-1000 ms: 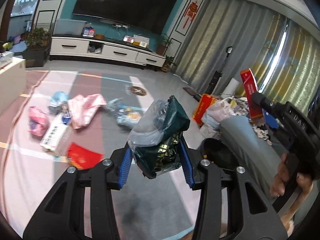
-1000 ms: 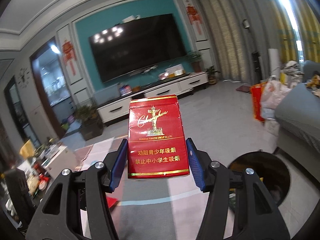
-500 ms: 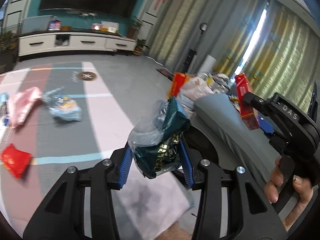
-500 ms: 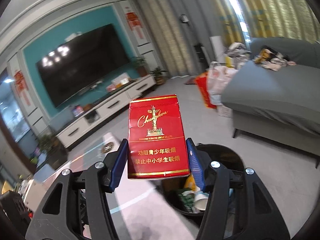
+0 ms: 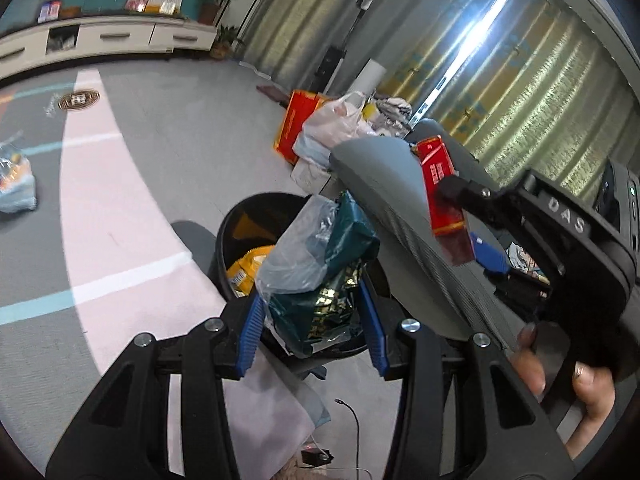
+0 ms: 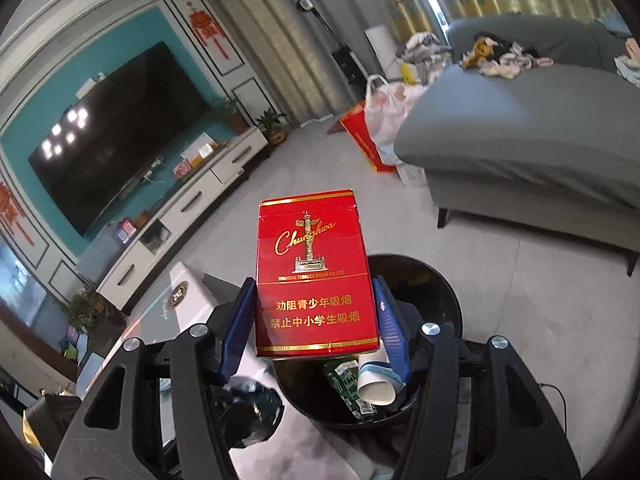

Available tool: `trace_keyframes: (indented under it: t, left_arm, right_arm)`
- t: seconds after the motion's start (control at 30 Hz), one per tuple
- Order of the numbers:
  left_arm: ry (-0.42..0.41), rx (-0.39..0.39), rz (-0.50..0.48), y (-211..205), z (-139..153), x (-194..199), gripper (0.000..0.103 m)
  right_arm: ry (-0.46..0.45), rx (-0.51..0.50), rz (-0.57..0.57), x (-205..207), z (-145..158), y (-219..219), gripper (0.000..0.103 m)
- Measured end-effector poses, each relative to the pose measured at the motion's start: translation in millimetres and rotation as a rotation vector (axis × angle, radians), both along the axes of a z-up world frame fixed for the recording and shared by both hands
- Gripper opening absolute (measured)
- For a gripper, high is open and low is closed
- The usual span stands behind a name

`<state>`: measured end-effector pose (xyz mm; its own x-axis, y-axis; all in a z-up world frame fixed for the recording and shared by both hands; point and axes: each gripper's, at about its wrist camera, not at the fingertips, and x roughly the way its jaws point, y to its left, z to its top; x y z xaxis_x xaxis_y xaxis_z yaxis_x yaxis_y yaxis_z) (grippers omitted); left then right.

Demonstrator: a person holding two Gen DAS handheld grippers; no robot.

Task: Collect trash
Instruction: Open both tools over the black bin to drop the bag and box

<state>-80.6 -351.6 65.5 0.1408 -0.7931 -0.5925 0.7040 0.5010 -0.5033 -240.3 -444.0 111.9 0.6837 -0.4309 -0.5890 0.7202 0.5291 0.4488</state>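
both loads are at the black trash bin (image 6: pixel 416 280) now: the left gripper (image 5: pixel 312 332) pinches a crumpled green snack wrapper (image 5: pixel 324 276) just over the near rim, and the right gripper (image 6: pixel 316 320) clamps a red chunghwa cigarette pack (image 6: pixel 314 272) above the opening. best bet: centre each over the opening before releasing, wrapper especially, or it may catch the rim.

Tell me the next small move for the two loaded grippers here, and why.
Probably open the right gripper to drop the red cigarette pack: it hangs over the open black trash bin, which already holds trash. The left gripper, shut on the green snack wrapper, sits at the bin's near rim and could release next.
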Motion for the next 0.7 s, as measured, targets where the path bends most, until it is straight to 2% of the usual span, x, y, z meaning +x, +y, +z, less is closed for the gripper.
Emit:
trace_keyframes:
  t: [0.2,0.37,0.43,0.47,0.53,0.6,0.7]
  left_arm:
    - [0.063,0.02,-0.034,-28,-21,7,0.045]
    - [0.11,0.037,-0.05,-42,-36,9,0.047]
    - [0.123,0.026,-0.073,-46,-39,12,0.056]
    - [0.132,0.017,-0.073,-45,-40,12,0.067]
    - [0.128,0.007,-0.07,-41,-37,12,0.08]
    - [0.087,0.008,-0.055,-35,-30,11,0.08]
    - [0.027,0.001,-0.007,-14,-16,14,0.088]
  right_arm:
    - [0.121,0.042,-0.049,17,-24,-13,0.058]
    - [0.166,0.077,-0.073,21,-39,-27,0.058]
    - [0.184,0.082,-0.084,21,-42,-30,0.058]
    - [0.198,0.085,-0.091,21,-43,-31,0.061]
    - [0.215,0.076,-0.089,23,-43,-29,0.071]
    - [0.224,0.058,-0.084,26,-41,-26,0.078]
    - [0.22,0.037,-0.083,28,-35,-22,0.083]
